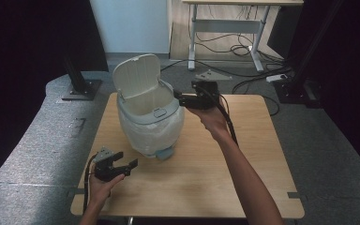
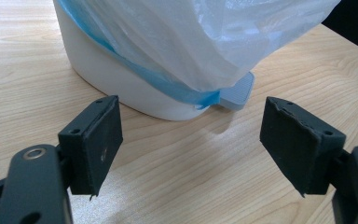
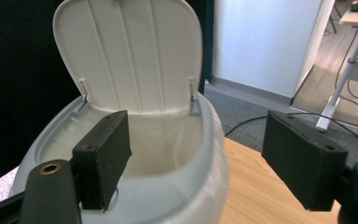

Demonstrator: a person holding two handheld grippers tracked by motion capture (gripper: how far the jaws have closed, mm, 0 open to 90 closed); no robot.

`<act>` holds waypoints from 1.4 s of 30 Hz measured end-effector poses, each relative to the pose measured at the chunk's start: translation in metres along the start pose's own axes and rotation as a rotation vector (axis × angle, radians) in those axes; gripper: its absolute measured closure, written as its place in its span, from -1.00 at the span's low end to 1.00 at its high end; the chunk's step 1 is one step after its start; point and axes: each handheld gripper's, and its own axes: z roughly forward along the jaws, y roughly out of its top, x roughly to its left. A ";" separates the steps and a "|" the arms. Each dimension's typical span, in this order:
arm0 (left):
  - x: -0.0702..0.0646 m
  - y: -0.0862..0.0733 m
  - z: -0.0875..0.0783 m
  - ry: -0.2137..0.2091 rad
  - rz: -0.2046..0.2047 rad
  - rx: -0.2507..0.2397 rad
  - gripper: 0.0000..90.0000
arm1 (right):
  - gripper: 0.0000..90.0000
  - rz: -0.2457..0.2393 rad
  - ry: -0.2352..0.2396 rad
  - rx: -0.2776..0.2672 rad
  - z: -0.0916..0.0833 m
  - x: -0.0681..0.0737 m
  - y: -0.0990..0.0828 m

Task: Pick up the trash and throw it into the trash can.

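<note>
A small white pedal bin (image 1: 147, 112) stands on the wooden counter (image 1: 201, 164), toward 11 o'clock from the counter's middle in the high view. Its lid (image 1: 136, 75) is swung up and stands nearly upright at the bin's 12 o'clock side. A thin white plastic liner (image 1: 157, 131) hangs down over the outside of the body, and the grey foot pedal (image 1: 165, 153) sticks out at the base toward 6 o'clock.

The right gripper (image 1: 178, 99) hovers at the bin's 3 o'clock side, level with the rim (image 1: 161, 115), its jaws pointing toward 9 o'clock at the opening. The jaws stand wide apart with nothing between them. In the right gripper view the rim (image 3: 205, 154) and the ribbed underside of the lid (image 3: 130, 51) lie just ahead of the open jaws.

The left gripper (image 1: 127, 161) rests low near the counter's 7 o'clock corner, just off the bin's base. Its jaws are spread wide and hold nothing. In the left gripper view they face the pedal (image 2: 237, 91) and the blue-edged liner (image 2: 186, 46), a little apart from both.
</note>
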 end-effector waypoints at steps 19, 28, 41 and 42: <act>-0.003 0.002 -0.003 -0.008 0.009 -0.016 -0.48 | -0.39 0.058 -0.075 -0.030 -0.076 -0.057 -0.086; -0.005 0.002 -0.003 -0.007 0.029 -0.009 -0.49 | -0.39 0.066 -0.086 -0.024 -0.104 -0.060 -0.141; -0.007 0.006 -0.006 -0.005 0.027 -0.027 -0.50 | -0.35 0.095 -0.106 0.019 -0.123 -0.060 -0.196; -0.007 0.006 -0.007 -0.006 0.026 -0.029 -0.51 | -0.35 0.097 -0.108 0.037 -0.121 -0.061 -0.202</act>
